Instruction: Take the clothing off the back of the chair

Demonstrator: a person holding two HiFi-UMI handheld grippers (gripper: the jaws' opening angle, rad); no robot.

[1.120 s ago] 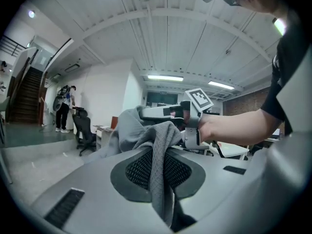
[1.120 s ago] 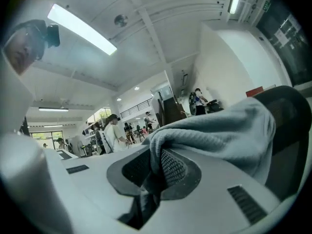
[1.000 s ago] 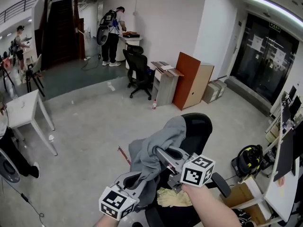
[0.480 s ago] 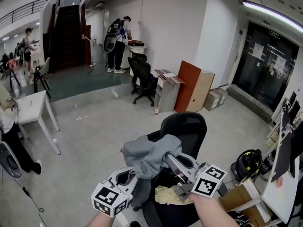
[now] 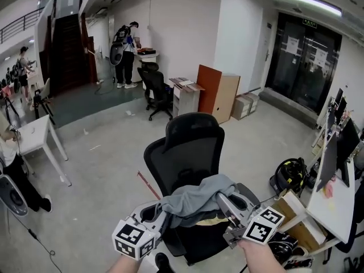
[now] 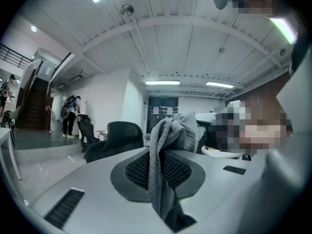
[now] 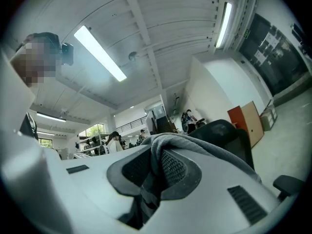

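A grey garment [image 5: 196, 199] hangs between my two grippers, above the seat of a black office chair [image 5: 190, 147] whose back is bare. My left gripper [image 5: 165, 216] is shut on the garment's left end; grey cloth [image 6: 163, 172] is pinched between its pads. At the right end my right gripper [image 5: 222, 201] is shut on the same garment, whose cloth [image 7: 158, 172] runs out from between the jaws. A yellowish cloth [image 5: 206, 222] lies on the chair seat under the garment.
A second black chair [image 5: 156, 90] and a wooden cabinet [image 5: 219, 95] stand by the far wall. A person [image 5: 122, 53] works at a table beyond. A white table [image 5: 34, 135] is at left. Boxes and a helmet [image 5: 290, 175] lie at right beside a desk [image 5: 335, 203].
Both grippers pulled the garment off the chair back and toward me. The chair back, covered a second ago, now stands bare, and the garment hangs lower over the seat.
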